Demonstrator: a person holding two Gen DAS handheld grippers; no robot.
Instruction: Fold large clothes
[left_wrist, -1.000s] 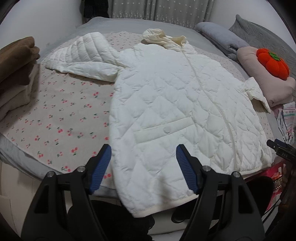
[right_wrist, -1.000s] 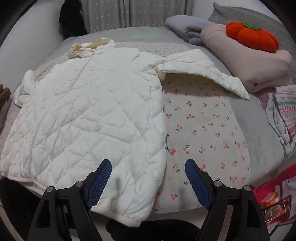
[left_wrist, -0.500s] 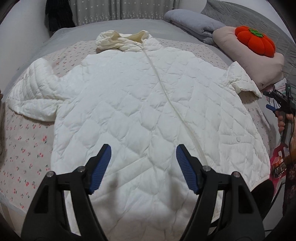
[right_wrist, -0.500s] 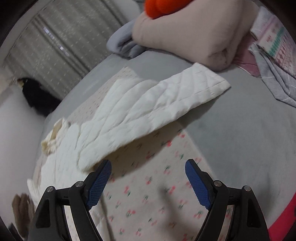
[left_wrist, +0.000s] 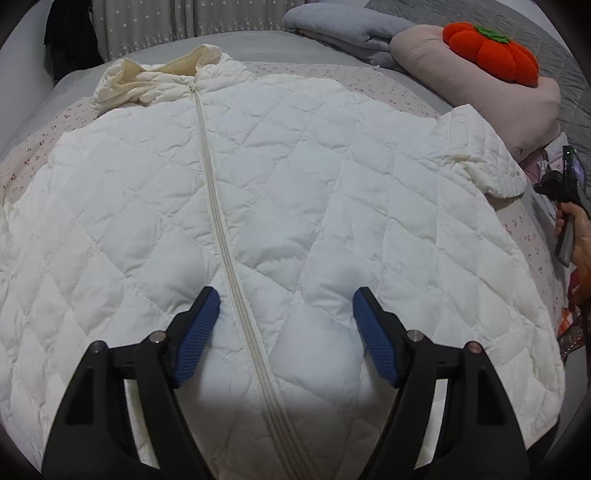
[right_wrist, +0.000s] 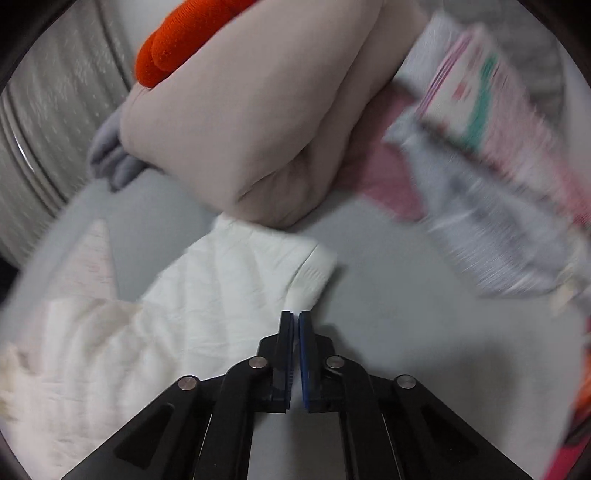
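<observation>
Lying front-up across the cherry-print sheet (left_wrist: 402, 79) of a grey-covered bed (left_wrist: 258, 44): one large white quilted zip-front jacket (left_wrist: 280, 192), hood toward the curtains, hem toward the onlooker.

Left gripper (left_wrist: 286, 321): blue-padded jaws spread wide, hanging over the lower zip (left_wrist: 221, 229), holding nothing.

Right gripper (right_wrist: 295, 317): jaws pressed together at the edge of the jacket's white sleeve cuff (right_wrist: 310, 269). A sliver of white shows between the pads, so it appears to have the cuff pinched, though heavy blur leaves this unsure.

Step in hand, by judgement: first fold, the right sleeve about to be carried inward over the body. Next move calls for lifting the cuff clear of the beige folded blanket (right_wrist: 251, 122) just beside it and laying the sleeve flat across the chest, the left gripper steadying the front.

Hidden or unclear: jacket's left sleeve cut off at the frame edge; the hem lost behind the left gripper; striped fabrics at right smeared beyond reading; orange plush pumpkin (left_wrist: 491, 51) only partly seen from the right wrist.
</observation>
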